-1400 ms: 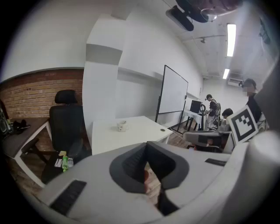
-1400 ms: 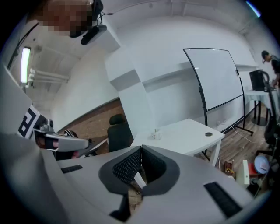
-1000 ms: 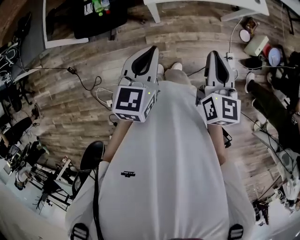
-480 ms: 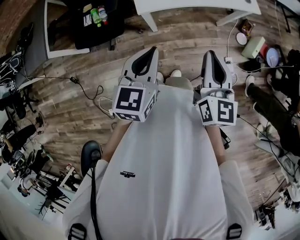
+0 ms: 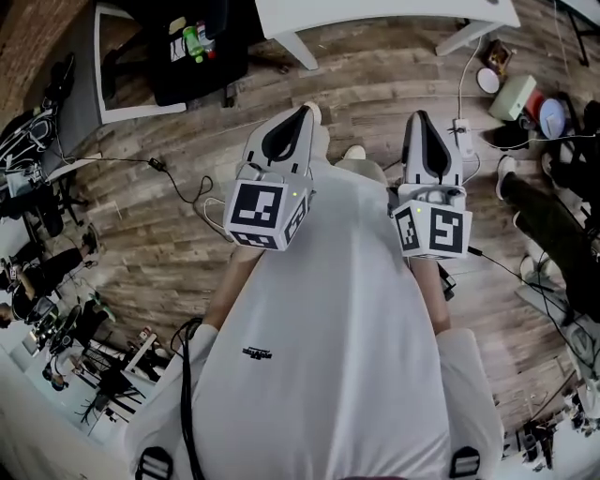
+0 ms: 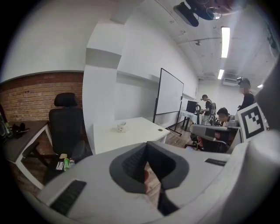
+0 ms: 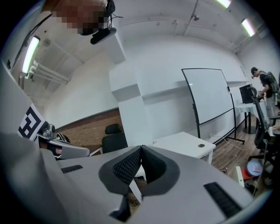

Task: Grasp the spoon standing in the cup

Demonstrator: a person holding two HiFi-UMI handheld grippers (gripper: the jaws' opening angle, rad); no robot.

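Room, head view: wood-plank floor [image 5: 375, 75] under me; the edge of the white table [image 5: 375, 11] is at the top of frame. No cup shows on the strip of it in view.
Tongs, head view: left gripper [image 5: 300, 116] and right gripper [image 5: 419, 118] are side by side in front of my chest, noses toward the table and both well short of it.
Left gripper view, jaws: clenched, tips meeting, nothing between them.
Left gripper view, target: cup [image 6: 121, 127] sits on the white table top, far ahead, above and a little left of my jaw line. Black office chair [image 6: 65, 124] is further left, whiteboard [image 6: 169, 94] to the right.
Cup contents: spoon too small to make out at this range. The task says it stands in the cup, so I judge its long axis near upright.
Other container: green bottle [image 6: 66, 164] low left, below the chair. Contents not readable; not my concern.
Right gripper view, jaws: also clenched tip to tip, empty.
Right gripper view, target: same table, with round cable hole [image 7: 201, 145], lies right of the jaw line. Cup not picked out with any confidence.
Nearer gripper: judged about equal. Left perhaps favoured, since the cup lies toward its side. Tentative.
Next move calls for: closing the gap to the table, releasing one pair of jaws, then pinching across the handle from the side, above the rim.
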